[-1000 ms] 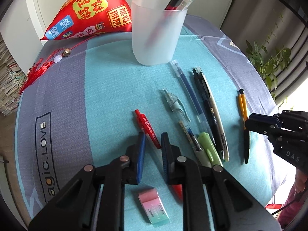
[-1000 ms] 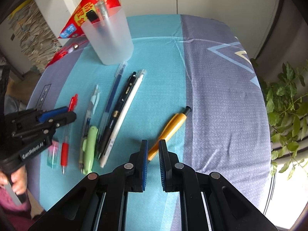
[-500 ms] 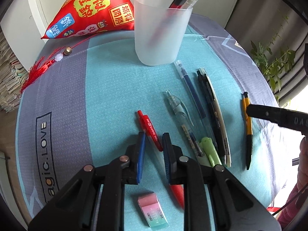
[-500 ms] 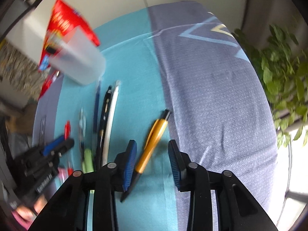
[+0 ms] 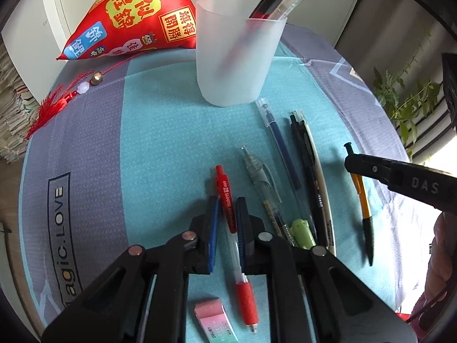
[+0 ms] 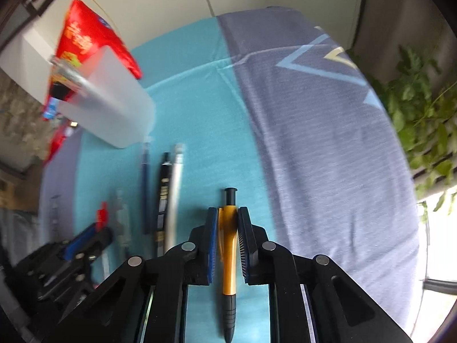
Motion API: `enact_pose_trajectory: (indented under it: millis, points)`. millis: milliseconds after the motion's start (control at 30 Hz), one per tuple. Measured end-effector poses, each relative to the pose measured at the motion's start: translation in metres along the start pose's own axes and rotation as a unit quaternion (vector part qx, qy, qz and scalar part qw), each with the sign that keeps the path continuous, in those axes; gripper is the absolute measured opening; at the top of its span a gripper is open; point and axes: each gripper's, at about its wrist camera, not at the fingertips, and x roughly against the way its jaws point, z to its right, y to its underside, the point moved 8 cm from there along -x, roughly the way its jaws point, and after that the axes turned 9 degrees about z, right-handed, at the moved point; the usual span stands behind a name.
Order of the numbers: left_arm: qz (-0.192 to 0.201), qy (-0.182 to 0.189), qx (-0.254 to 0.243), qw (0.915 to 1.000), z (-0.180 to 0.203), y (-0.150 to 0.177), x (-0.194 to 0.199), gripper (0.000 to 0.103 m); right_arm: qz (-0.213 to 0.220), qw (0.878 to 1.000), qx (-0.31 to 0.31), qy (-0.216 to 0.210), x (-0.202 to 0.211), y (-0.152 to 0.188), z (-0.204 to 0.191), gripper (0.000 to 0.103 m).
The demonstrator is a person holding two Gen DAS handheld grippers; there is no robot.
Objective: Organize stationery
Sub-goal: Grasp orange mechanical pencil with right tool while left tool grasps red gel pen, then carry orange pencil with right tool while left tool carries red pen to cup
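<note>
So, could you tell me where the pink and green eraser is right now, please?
In the left wrist view the eraser lies at the bottom edge on the teal cloth, just left of the red pen's grip end.

Pens, an eraser and a frosted cup spread over a cloth-covered tabletop.

A red pen [image 5: 228,208] lies lengthwise between the left jaws, its red grip end nearest the camera. An orange pen [image 6: 229,245] with a black tip lies between the closing right jaws. Right of the left jaws lie a clear pen [image 5: 261,177], a blue pen [image 5: 281,148], a black pen [image 5: 308,165], a white pen [image 5: 322,183] and a green-capped pen [image 5: 302,230]. A pink-and-green eraser [image 5: 215,324] sits below them. Beyond stands the translucent cup [image 5: 237,54], upright, holding pens.
</note>
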Motion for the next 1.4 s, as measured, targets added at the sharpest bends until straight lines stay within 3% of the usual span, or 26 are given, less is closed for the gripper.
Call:
enact_pose_trajectory:
  millis: [300, 733, 1100, 1400]
  points:
    - [0.051, 0.022, 0.017, 0.9983, -0.007, -0.013, 0.038, 0.009, 0.062, 0.997, 0.026, -0.030, 0.051, -0.005, -0.011, 0.015]
    - [0.119, 0.021, -0.010, 0.9927, 0.004, -0.030, 0.090, 0.008, 0.138, 0.985, 0.080, -0.061, 0.111, -0.009, -0.044, 0.015]
    - [0.021, 0.007, -0.007, 0.9997, -0.001, -0.016, 0.022, 0.009, 0.145, 0.986, 0.065, -0.057, 0.118, -0.003, -0.032, 0.015]
    - [-0.014, -0.008, 0.000, 0.9999, 0.001, -0.017, -0.012, 0.012, 0.151, 0.985, 0.053, -0.056, 0.121, -0.003, -0.018, 0.015]
